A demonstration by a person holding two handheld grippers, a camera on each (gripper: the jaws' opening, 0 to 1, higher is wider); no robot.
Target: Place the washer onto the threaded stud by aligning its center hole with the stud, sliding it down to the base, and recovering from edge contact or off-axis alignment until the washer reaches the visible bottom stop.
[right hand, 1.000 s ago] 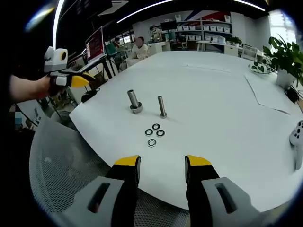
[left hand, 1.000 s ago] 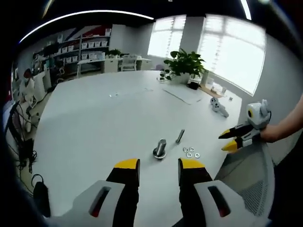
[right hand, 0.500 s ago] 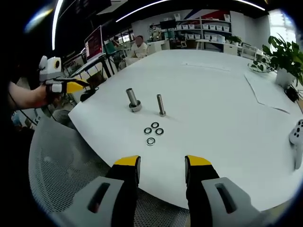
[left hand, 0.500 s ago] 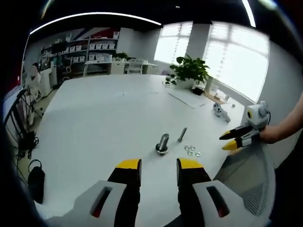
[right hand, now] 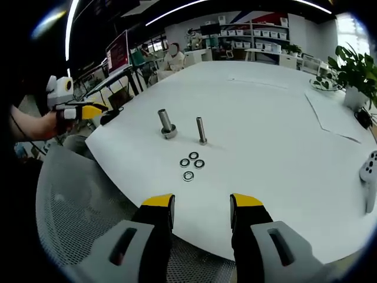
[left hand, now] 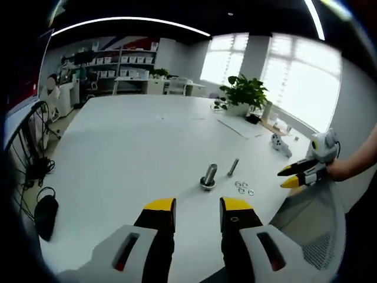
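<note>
So far nothing is held: the right gripper [right hand: 202, 203] and the left gripper [left hand: 197, 204] both have open, empty jaws. Three washers [right hand: 191, 164] lie flat just in front of the threaded stud [right hand: 201, 130]. Flat washers may slip away when pinched.

Office: storage shelving [right hand: 259, 42], monitor [right hand: 117, 54], potted plant [left hand: 242, 94].

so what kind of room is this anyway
Most likely an open-plan office or lab workspace. A big white table fills the middle, shelving with storage bins lines the far wall, a potted plant sits near large bright windows, and a monitor stands off to one side.
</note>
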